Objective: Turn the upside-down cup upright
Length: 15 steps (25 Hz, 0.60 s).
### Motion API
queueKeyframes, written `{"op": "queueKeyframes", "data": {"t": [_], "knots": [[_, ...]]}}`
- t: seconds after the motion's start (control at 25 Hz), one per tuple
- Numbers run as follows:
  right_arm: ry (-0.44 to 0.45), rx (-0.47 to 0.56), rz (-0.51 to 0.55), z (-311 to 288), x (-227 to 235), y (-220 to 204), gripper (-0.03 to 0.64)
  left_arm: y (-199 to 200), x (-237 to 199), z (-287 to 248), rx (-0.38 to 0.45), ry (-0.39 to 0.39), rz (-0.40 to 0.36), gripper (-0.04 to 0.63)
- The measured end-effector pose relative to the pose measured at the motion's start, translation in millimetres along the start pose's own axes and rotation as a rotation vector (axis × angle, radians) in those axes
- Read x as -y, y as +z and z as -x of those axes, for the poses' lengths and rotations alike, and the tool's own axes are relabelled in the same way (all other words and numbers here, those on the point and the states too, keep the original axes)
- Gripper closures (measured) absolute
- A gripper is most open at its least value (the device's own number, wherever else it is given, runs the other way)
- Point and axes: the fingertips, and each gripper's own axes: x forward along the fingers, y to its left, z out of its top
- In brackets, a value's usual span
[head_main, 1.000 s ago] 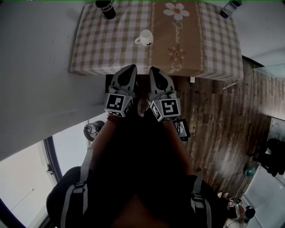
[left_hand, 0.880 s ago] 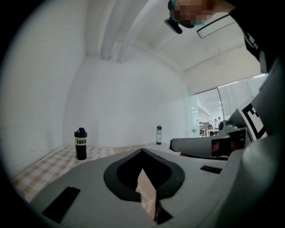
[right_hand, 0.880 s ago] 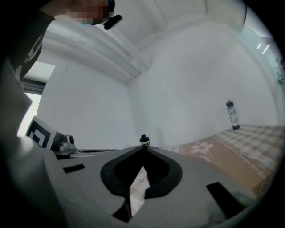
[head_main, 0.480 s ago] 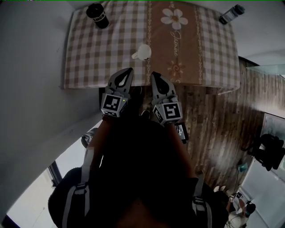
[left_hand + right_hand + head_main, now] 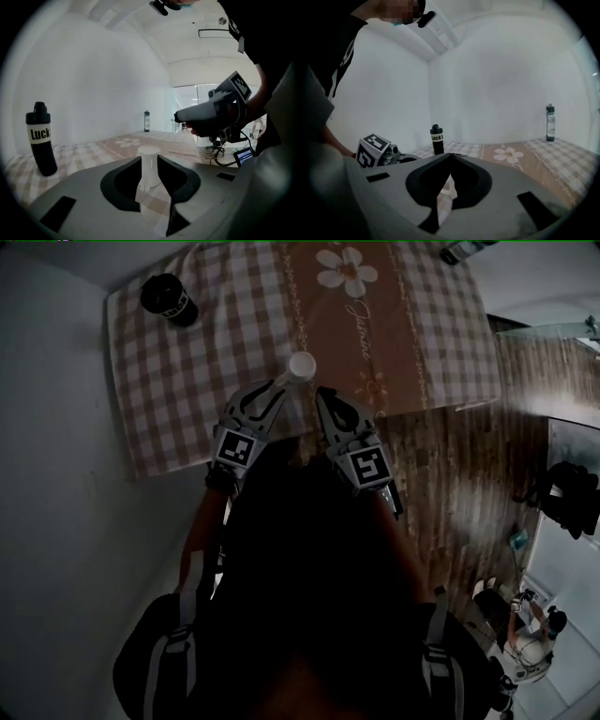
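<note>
White cup [image 5: 302, 366] sits bottom-up on the checked cloth near the front edge of the bench [image 5: 187, 399], right next to the brown flowered runner, so nothing's been flipped yet. Looks to me like this is the reach-in step. The left gripper [image 5: 149, 160] is lined up on the cup with its jaws opening. The cup shows in the gap between them, but from the head view it seems to sit just past the tips, and the pads aren't pressing on it. The right gripper [image 5: 451, 157] is clenched tight on nothing and hangs just beside the left one, near the cup. My guess for the next move: slide the left gripper forward until the jaws straddle the cup wall, squeeze, lift it off the cloth, roll the wrist over and set it down on its base. It's a small, smooth cup, so a sloppy squeeze could knock it over. Head count: one cup, two bottles (the black bottle [image 5: 169, 299] at the far left, the other bottle [image 5: 147, 121] way off at the far corner), two grippers, one bench.
</note>
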Motion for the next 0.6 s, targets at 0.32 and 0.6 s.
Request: {"op": "queueKeyframes", "data": {"t": [0.32, 0.6], "knots": [[-0.084, -0.014, -0.087, -23.2, 15.2, -11.5, 0.615, -50.0, -11.9, -28.9, -0.129, -0.148, 0.051, 0.474], [-0.057, -0.022, -0.059, -45.1, 26.1, -11.1, 0.616, -75.1, -8.0, -45.7, -0.269, -0.195, 0.054, 0.474]]}}
